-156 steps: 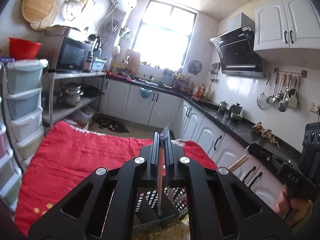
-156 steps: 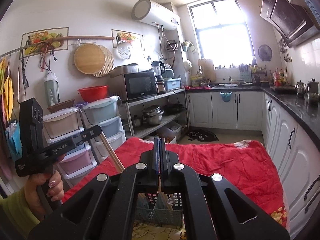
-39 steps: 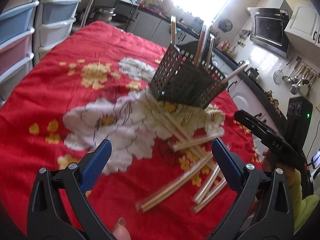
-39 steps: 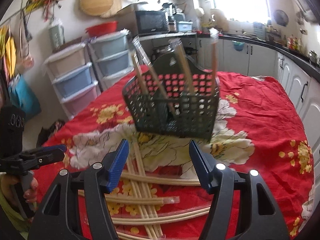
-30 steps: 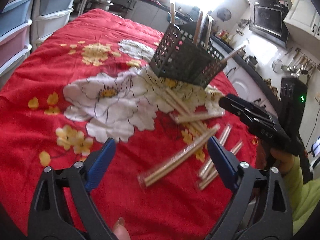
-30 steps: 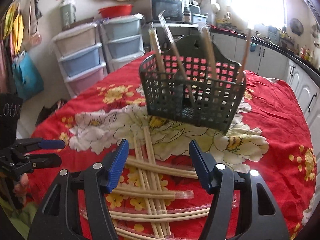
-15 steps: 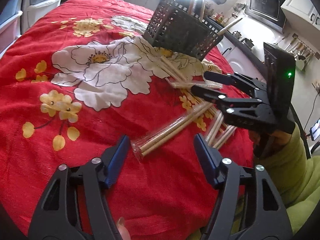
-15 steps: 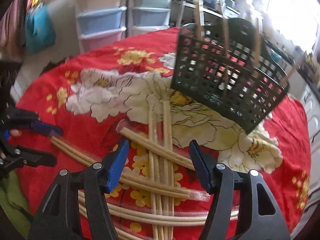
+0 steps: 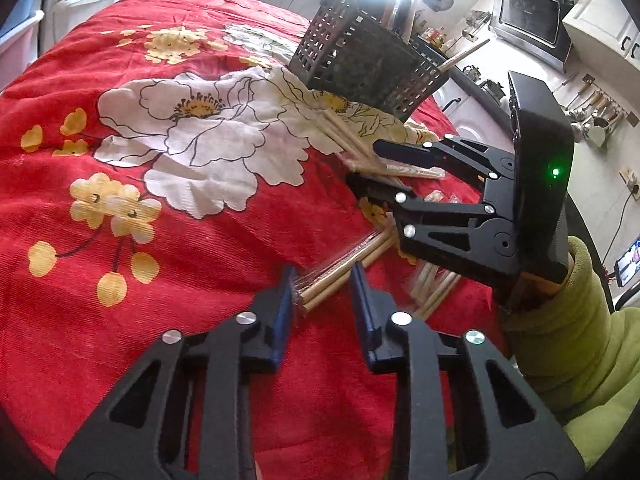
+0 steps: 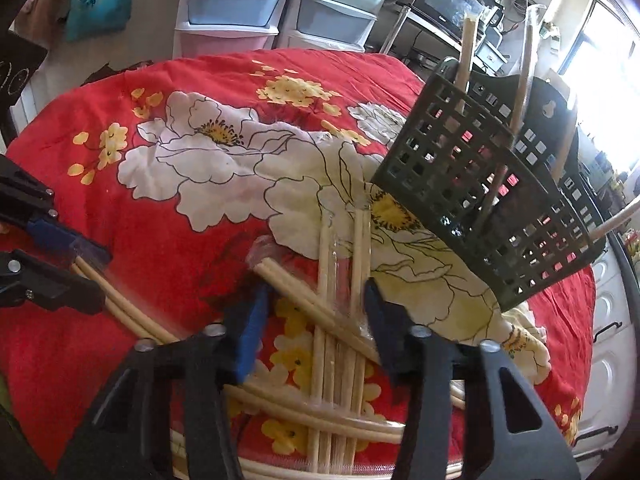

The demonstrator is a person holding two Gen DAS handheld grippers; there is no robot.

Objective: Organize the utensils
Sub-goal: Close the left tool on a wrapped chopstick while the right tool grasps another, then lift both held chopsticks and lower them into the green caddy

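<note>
Left tongs [image 9: 322, 280]: the jaws are closing around the near end of a wrapped chopstick pair [image 9: 340, 270]; the left pad is touching the wrapper, the right pad is standing just apart from it.
Right tongs [image 10: 314, 304]: the jaws are closing over the pile of chopsticks [image 10: 336, 344], with several sticks lying between them; the pads are not pressing on any stick.
Chopsticks: they are lying crossed over each other on the worktop, in front of the basket.
Basket [image 10: 488, 204]: dark, with grid walls, standing tilted in the view on the far side of the pile; some sticks are standing upright inside it.
Worktop: a red cloth [image 9: 120, 184] with white and yellow flowers is covering it.
Sleeve [image 9: 568, 340]: green, showing behind the right tongs.
</note>
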